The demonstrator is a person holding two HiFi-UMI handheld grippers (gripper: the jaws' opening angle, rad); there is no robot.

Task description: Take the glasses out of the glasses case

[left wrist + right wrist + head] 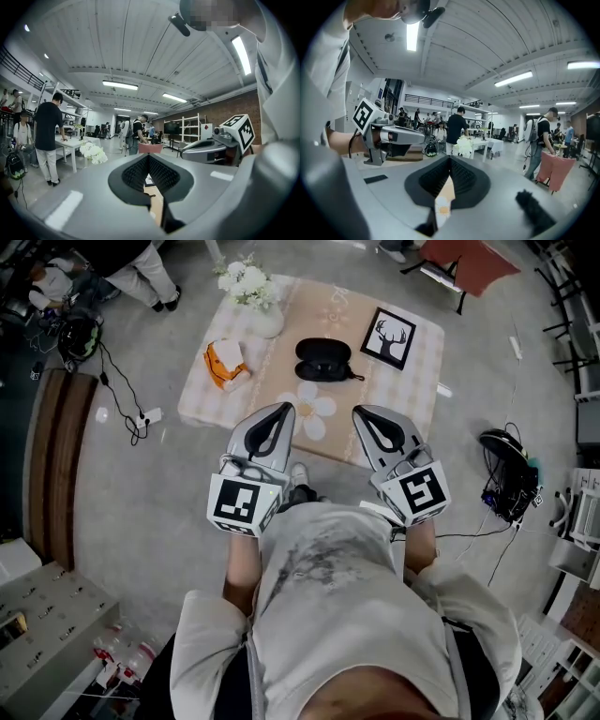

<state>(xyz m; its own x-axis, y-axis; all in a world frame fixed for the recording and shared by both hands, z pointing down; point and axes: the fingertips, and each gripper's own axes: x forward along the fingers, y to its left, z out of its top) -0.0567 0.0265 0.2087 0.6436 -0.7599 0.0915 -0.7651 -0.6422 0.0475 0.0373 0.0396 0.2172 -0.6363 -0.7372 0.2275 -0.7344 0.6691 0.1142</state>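
The person stands at the near edge of the low table [424, 371], both tools held up at chest height and well clear of it, which looks like a ready stance before reaching in. The left gripper [281, 411] has its jaws pressed together with nothing between them. The right gripper [362, 412] is the same, tips meeting and empty. The black glasses case [323, 360] lies mid-table, between an orange bundle [225, 363] and a framed deer picture [388, 337], beyond both tips. Its long axis runs side to side across the person, with a thin cord trailing off its right end. I cannot tell whether its lid is up, and no glasses show outside it.
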